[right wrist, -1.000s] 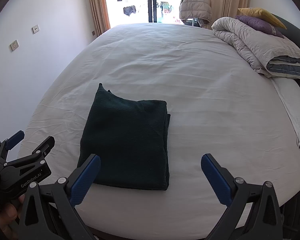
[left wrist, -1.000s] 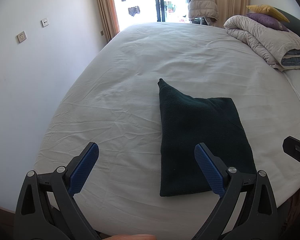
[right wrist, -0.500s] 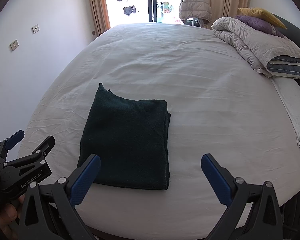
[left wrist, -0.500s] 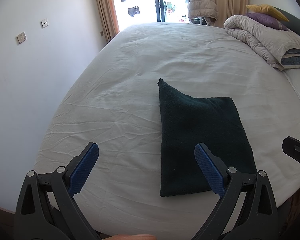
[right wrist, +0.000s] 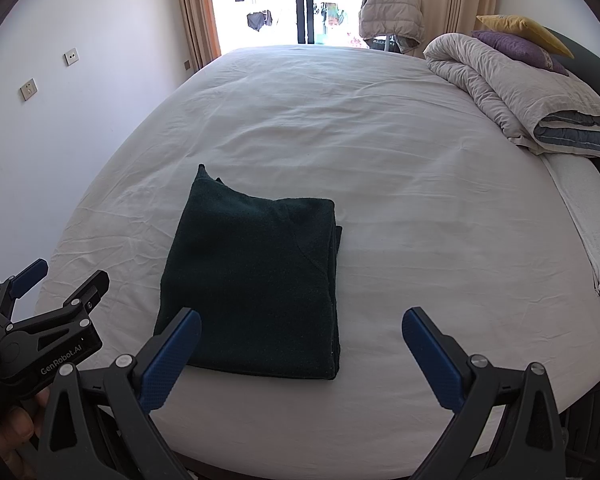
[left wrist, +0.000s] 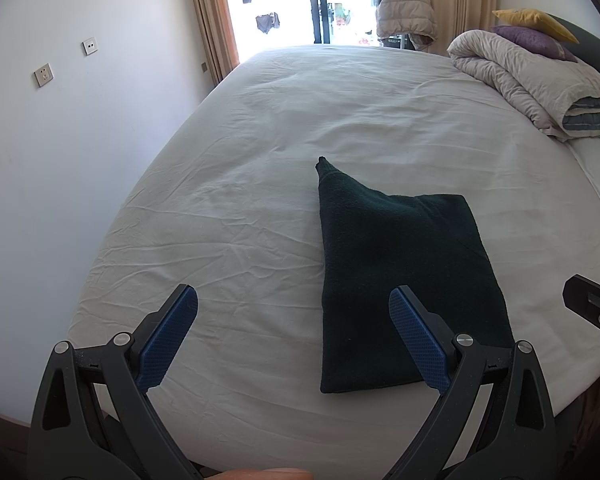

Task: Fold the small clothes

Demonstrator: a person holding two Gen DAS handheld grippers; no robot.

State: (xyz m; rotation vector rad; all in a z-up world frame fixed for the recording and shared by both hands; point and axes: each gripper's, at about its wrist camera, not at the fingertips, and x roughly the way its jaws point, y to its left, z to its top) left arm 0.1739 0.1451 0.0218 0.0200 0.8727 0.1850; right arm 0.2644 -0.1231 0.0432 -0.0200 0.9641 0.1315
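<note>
Both my tongs, left [left wrist: 292, 320] and right [right wrist: 300, 340], are spread wide and hold nothing, hovering at the bed's [right wrist: 380, 152] near edge, where the folded dark green cloth [right wrist: 256, 280] lies flat.

- Folded garment [right wrist: 256, 276]: dark green, plain.
- Bed sheet [right wrist: 380, 152]: white, plain.
- Gripper pads [left wrist: 168, 340]: blue, fine cross-hatch.
- Duvet [right wrist: 516, 92]: pale grey, blue edging.
- Cushions: yellow [right wrist: 520, 28], purple [right wrist: 512, 46].

Dark green garment [right wrist: 256, 276] lies folded flat on the white bed sheet [right wrist: 380, 160], a thick rectangle near my edge; one corner pokes out at far left.
</note>
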